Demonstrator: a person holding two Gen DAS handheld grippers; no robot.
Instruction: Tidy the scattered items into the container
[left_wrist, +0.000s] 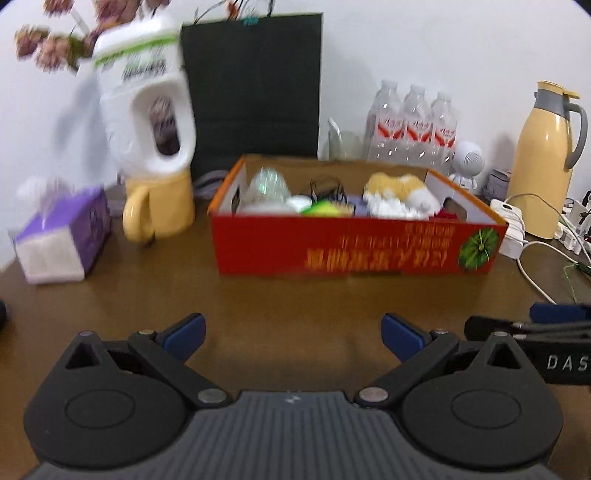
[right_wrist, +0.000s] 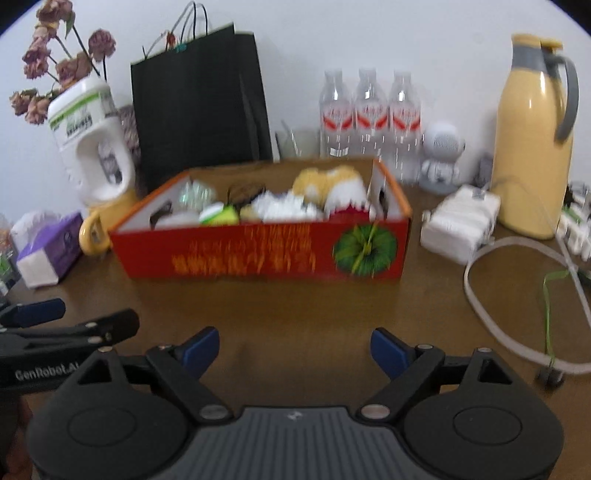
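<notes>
A red cardboard box (left_wrist: 369, 251) stands on the brown table, also in the right wrist view (right_wrist: 258, 254). It holds several items: a yellow and white plush (left_wrist: 399, 190) (right_wrist: 328, 188), a green and white object (left_wrist: 321, 208) (right_wrist: 221, 216), a clear crinkled object (left_wrist: 267, 182) (right_wrist: 195, 194) and black wires. My left gripper (left_wrist: 293, 332) is open and empty, low over the table in front of the box. My right gripper (right_wrist: 295, 347) is open and empty, beside the left one. The right gripper shows at the right edge of the left view (left_wrist: 535, 325); the left gripper shows at the left edge of the right view (right_wrist: 55, 325).
Behind the box: a black paper bag (left_wrist: 255, 92), water bottles (left_wrist: 413, 122), a white toy speaker (left_wrist: 467, 162). Left: a yellow mug (left_wrist: 162, 206) holding a white jug, a purple tissue pack (left_wrist: 62, 236). Right: a yellow thermos (right_wrist: 532, 140), a white power adapter (right_wrist: 458, 225), cables (right_wrist: 517, 295).
</notes>
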